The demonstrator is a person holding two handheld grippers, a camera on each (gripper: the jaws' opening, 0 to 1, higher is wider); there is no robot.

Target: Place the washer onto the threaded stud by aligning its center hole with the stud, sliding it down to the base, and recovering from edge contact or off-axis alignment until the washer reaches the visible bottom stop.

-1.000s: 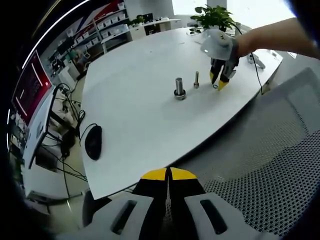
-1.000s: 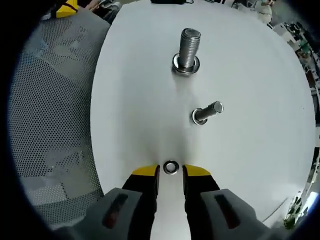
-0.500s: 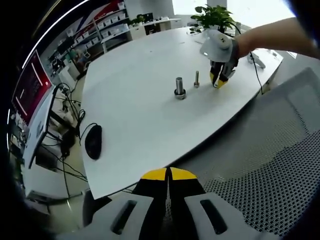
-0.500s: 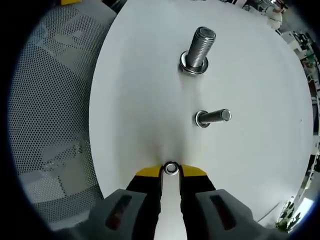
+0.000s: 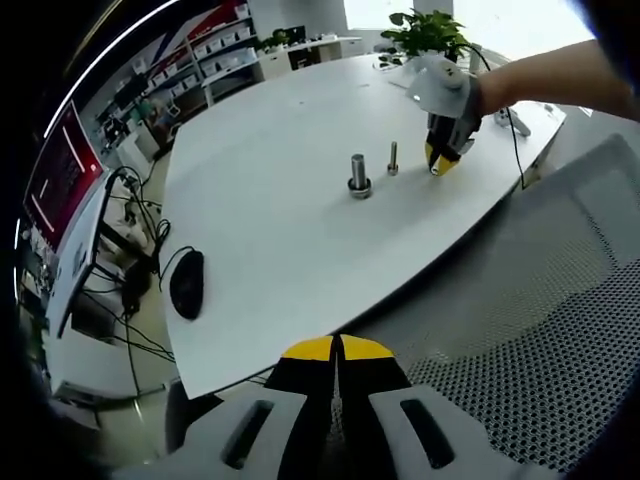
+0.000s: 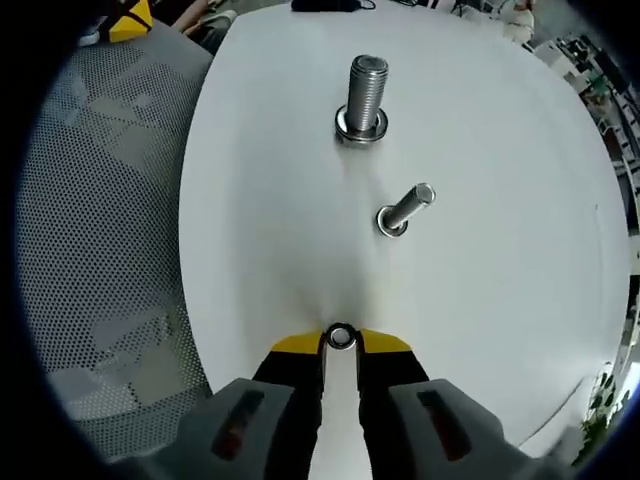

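In the right gripper view my right gripper (image 6: 341,340) is shut on a small steel washer (image 6: 341,336), held between its yellow tips above the white table (image 6: 270,200). Ahead stands a slim threaded stud (image 6: 404,209), leaning in the picture, and beyond it a thick stud (image 6: 364,95) with a washer at its base. In the left gripper view the right gripper (image 5: 440,160) hangs just right of the slim stud (image 5: 393,158) and the thick stud (image 5: 358,177). My left gripper (image 5: 338,350) is shut with nothing in it, over the table's near edge.
A mesh chair (image 5: 540,300) sits at the right of the left gripper view and the same chair (image 6: 110,220) at the left of the right gripper view. A black mouse (image 5: 187,284) lies on the table's left end. A potted plant (image 5: 430,35) stands behind.
My right gripper has shut on the washer, which lay loose between the open tips one second ago, and has lifted it slightly off the table. The left gripper has stayed still.
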